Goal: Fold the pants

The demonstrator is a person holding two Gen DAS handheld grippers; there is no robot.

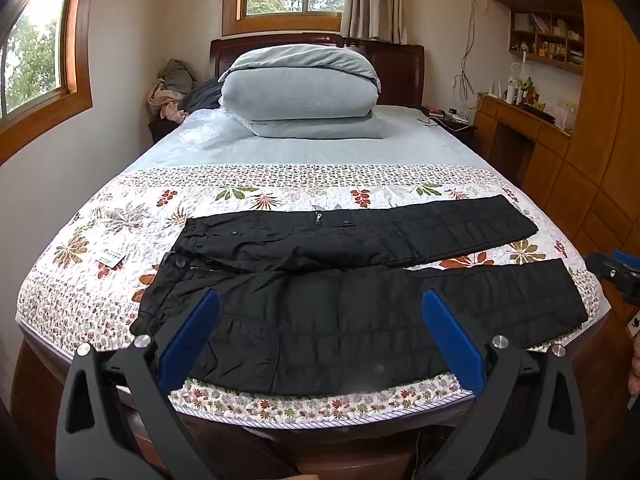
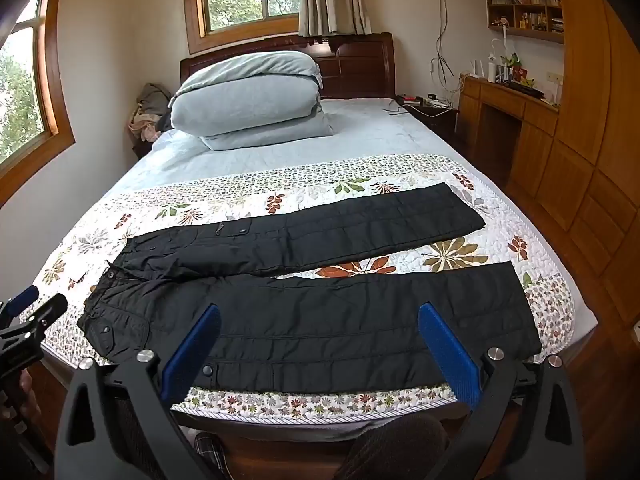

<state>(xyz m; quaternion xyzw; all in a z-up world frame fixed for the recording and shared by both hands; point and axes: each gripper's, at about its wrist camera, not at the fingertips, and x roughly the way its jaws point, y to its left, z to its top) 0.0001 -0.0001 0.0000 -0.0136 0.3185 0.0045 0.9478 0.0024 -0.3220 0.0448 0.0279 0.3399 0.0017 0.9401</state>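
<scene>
A pair of black quilted pants (image 1: pixel 344 280) lies spread flat across the foot of the bed (image 1: pixel 312 148), on a floral quilt (image 1: pixel 120 216), with the waistband toward the left and the two legs running to the right, parted in a narrow V that shows the quilt between them. The near leg lies close along the bed's front edge; the far leg sits just behind it. The left claw (image 1: pixel 320 336) hangs released over that front edge, its blue fingers (image 1: pixel 190 336) spread wide, angled down over the hip and upper part of the near leg, with nothing between them. The right claw (image 2: pixel 320 344) is likewise released and empty, its blue fingers (image 2: pixel 448 352) wide apart and tilted down over the middle of the near leg (image 2: pixel 320 320). Whether either claw touches the cloth cannot be told. A folded grey duvet (image 1: pixel 300 92) is stacked at the headboard, well apart from the pants.
</scene>
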